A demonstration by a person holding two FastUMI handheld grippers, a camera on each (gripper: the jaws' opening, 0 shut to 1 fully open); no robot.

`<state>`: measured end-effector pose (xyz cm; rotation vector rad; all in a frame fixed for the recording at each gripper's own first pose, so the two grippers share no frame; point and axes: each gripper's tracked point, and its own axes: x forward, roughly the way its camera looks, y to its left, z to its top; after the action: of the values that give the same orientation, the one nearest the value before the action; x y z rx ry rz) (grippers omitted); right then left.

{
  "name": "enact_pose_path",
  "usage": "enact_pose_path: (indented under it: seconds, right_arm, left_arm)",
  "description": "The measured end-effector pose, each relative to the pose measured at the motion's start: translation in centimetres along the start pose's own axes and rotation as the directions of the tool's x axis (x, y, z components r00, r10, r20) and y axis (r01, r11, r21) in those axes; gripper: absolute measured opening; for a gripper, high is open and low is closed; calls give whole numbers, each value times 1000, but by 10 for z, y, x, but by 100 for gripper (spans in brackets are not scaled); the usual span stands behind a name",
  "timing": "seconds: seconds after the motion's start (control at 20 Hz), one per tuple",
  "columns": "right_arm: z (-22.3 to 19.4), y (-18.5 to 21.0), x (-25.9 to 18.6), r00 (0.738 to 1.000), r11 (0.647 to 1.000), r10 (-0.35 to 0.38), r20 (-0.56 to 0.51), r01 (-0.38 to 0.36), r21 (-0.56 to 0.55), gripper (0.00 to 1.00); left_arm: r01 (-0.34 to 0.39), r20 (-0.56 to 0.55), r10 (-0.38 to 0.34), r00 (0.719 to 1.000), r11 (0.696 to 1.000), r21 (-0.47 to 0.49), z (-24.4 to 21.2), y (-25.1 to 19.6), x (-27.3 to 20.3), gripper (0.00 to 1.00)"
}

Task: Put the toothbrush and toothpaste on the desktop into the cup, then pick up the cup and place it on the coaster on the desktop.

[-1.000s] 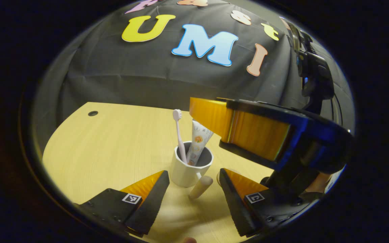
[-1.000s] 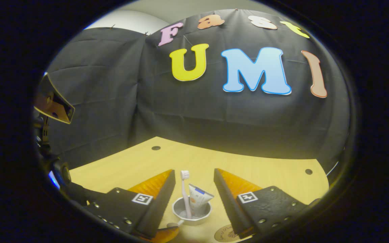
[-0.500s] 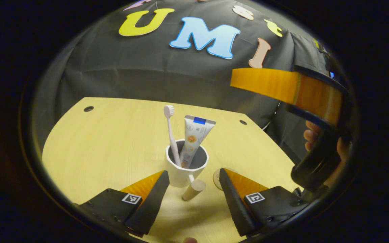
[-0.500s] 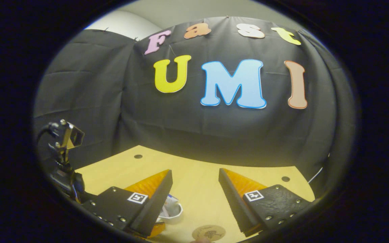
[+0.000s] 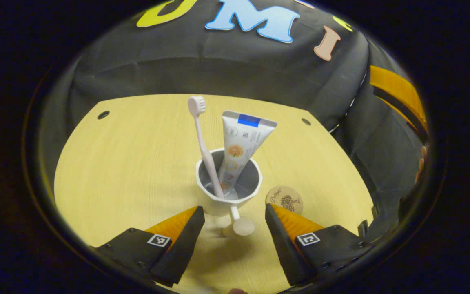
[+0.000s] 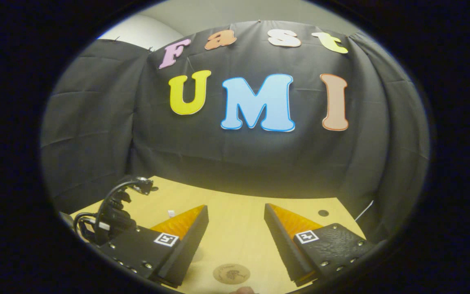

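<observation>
Left gripper (image 5: 235, 212) gaping wide, holding nothing, fingers flanking cup (image 5: 229, 185) handle. Cup sitting on desk (image 5: 137, 163), toothbrush (image 5: 204, 143) and toothpaste (image 5: 241, 147) leaning inside. Coaster (image 5: 284, 199) lying just beside cup. Right gripper (image 6: 236, 220) hanging open, gripping nothing, above coaster (image 6: 231, 273).

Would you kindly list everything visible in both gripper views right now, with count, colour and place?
Cup: one, white with grey inside, on the desktop between the left gripper's fingers, its round-ended handle toward the camera.
Toothbrush: one, pale pink, standing in the cup, head up.
Toothpaste: one tube, white with a blue patch, standing in the cup.
Coaster: one, round, tan, flat on the desktop right of the cup.
Desktop: one, light wood, with small dark holes near its far edge.
Left gripper: black and orange, open, the cup handle in its gap.
Right gripper: black and orange, open, above the coaster.
</observation>
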<state>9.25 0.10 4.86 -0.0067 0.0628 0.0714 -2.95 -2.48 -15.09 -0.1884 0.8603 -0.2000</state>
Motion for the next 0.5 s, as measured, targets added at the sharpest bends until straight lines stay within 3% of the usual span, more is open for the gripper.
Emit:
enact_pose_path:
  seconds: [0.05,0.1,0.15,0.45,0.5]
  right_arm:
    - [-1,-6,-5,1000,1000,-9,-6,9,7,88]
    - [-2,-11,-10,1000,1000,-15,-13,15,17,88]
    - [-5,-17,-14,1000,999,-24,-20,24,24,88]
    - [-18,-51,-34,995,996,-76,-59,79,45,89]
    - [-19,-54,-37,995,995,-80,-63,84,54,89]
  left_arm:
    - [-11,-33,11,999,1000,3,-3,0,3,94]
    - [-20,-61,20,998,1000,2,-5,0,6,99]
    - [-28,-89,28,996,1000,0,-7,0,10,94]
    - [-75,-225,75,972,997,11,-17,5,30,96]
    - [-81,-241,81,967,997,11,-20,4,32,92]
